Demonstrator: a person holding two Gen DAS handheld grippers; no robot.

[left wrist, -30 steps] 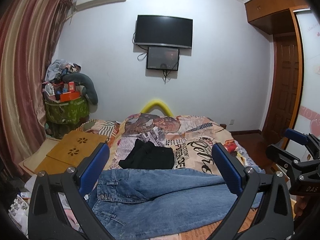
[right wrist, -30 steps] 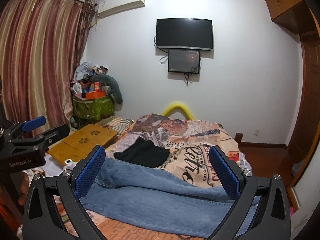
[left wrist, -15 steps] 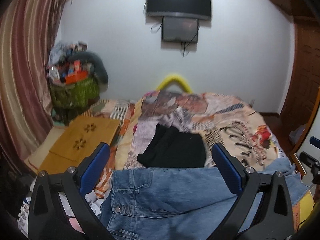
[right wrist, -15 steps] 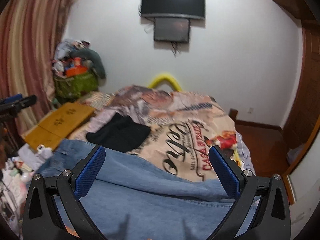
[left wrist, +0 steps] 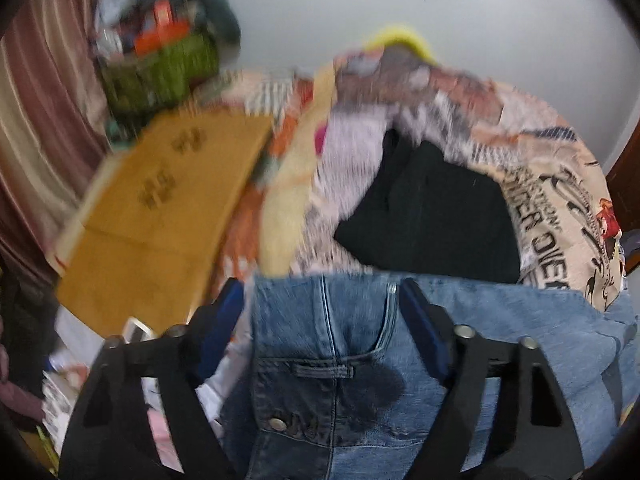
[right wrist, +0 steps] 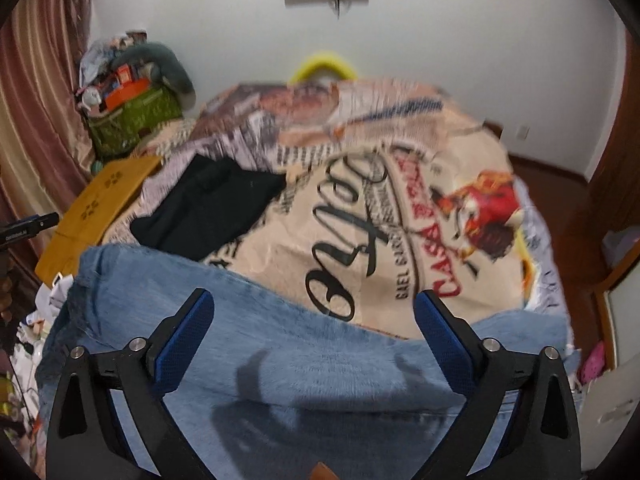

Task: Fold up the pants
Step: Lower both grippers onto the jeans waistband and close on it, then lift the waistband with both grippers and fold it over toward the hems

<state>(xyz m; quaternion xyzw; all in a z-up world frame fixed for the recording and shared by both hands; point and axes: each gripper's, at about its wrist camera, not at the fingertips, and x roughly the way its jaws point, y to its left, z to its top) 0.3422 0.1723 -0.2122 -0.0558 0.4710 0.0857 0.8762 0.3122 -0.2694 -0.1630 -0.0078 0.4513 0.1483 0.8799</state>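
Blue jeans [left wrist: 332, 344] lie flat across the near end of the bed. In the left wrist view my left gripper [left wrist: 322, 308] is open, its blue pads on either side of the waistband end with the pocket and belt loop. In the right wrist view the jeans' leg part [right wrist: 280, 360] fills the foreground. My right gripper [right wrist: 314, 320] is open just above the denim, casting a shadow on it. Both views are blurred by motion.
A folded black garment [left wrist: 432, 216] lies on the printed bedspread [right wrist: 360, 220] beyond the jeans. A wooden lap table [left wrist: 160, 200] sits at the bed's left. A green basket of clutter [right wrist: 128, 116] stands by the curtain. Wooden doors are at the right.
Both grippers have tilted down and dropped close to the jeans. The left gripper now straddles the waistband and its jaws have narrowed. The right gripper hovers over the legs.
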